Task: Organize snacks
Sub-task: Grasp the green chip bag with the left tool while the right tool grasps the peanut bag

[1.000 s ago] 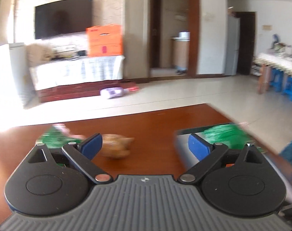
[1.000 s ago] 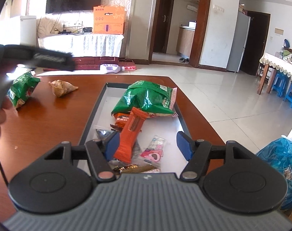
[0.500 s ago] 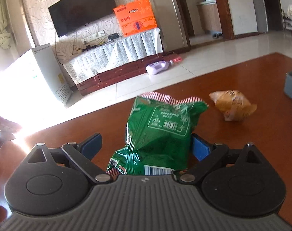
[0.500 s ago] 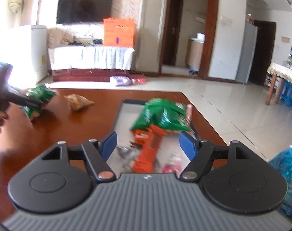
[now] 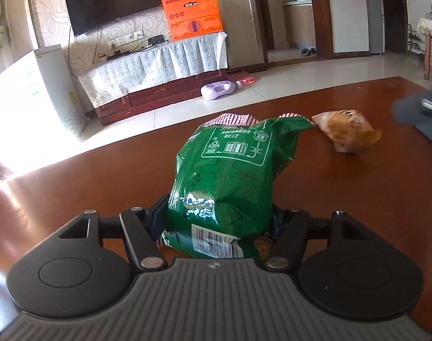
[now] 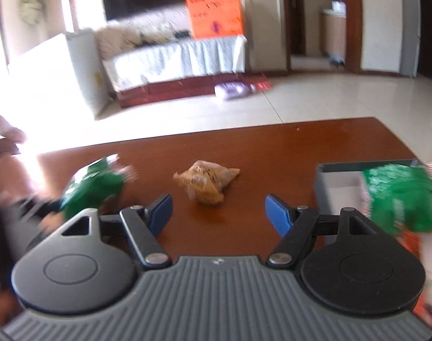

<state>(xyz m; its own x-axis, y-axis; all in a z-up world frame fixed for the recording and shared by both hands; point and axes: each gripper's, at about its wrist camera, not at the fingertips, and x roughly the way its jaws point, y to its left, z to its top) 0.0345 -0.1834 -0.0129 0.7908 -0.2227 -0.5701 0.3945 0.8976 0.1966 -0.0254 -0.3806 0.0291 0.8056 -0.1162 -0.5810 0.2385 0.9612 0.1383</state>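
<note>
My left gripper has its fingers clamped on the lower end of the green bag, held just above the bench. I'd guess it's light, puffy, crinkly and slick, so gripping low near the seam suits it. My right gripper is spread wide, empty, the brown packet just ahead. Only the right view shows the tray, right of the packet, with another green bag inside.

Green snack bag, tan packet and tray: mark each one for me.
green snack bag (image 5: 230, 176), left wrist view, middle of printed back panel.
tan packet (image 6: 206, 180), right wrist view, wrapper centre.
tray (image 6: 339, 189), right wrist view, bare floor.
</note>
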